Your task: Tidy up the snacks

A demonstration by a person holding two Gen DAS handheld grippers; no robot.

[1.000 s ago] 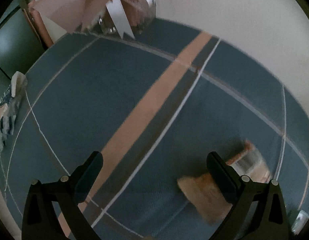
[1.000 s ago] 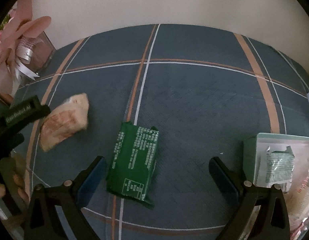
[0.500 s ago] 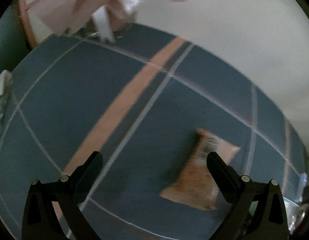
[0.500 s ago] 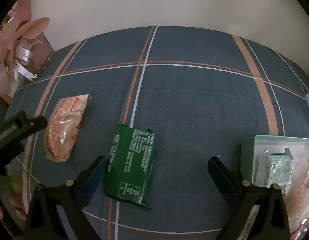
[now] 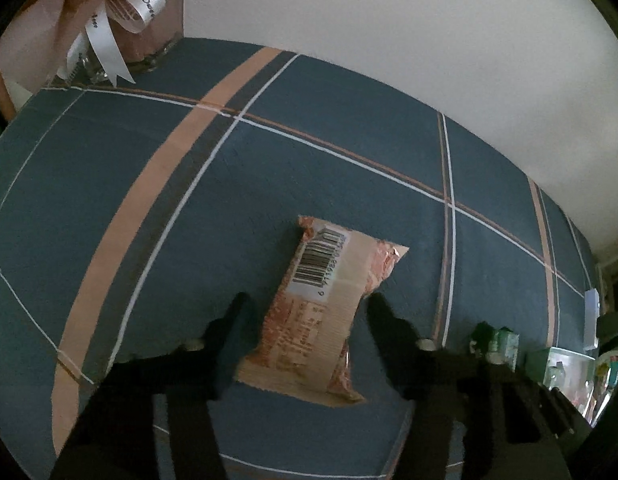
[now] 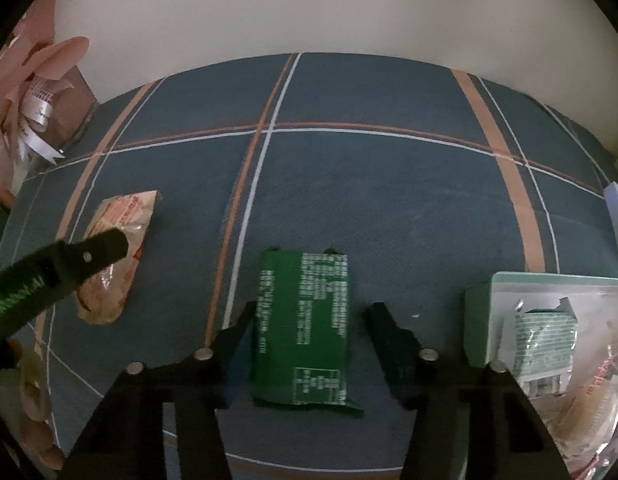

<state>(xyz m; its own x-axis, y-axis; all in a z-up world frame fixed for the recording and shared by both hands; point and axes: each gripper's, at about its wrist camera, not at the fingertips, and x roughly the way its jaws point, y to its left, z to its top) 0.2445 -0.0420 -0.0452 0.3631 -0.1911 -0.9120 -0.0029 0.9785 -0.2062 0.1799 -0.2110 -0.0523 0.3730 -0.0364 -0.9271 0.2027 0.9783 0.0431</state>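
An orange snack packet [image 5: 321, 312] with a barcode lies flat on the blue plaid tablecloth [image 5: 269, 184]. My left gripper [image 5: 305, 304] is open, its fingers on either side of the packet. A green snack packet [image 6: 305, 328] lies flat between the open fingers of my right gripper [image 6: 309, 312]. The orange packet [image 6: 117, 252] shows at the left of the right wrist view, with a left gripper finger [image 6: 97, 248] over it. A pale green box [image 6: 549, 320] at the right holds several wrapped snacks.
A pink bouquet with white ribbon [image 5: 121, 16] stands at the table's far left corner, also in the right wrist view [image 6: 37, 92]. A white wall runs behind the table. A small white device [image 6: 617, 212] sits at the right edge.
My left gripper has swung right and come down around the orange packet, which now lies between its fingers. My right gripper has moved forward so the green packet lies between its fingers.
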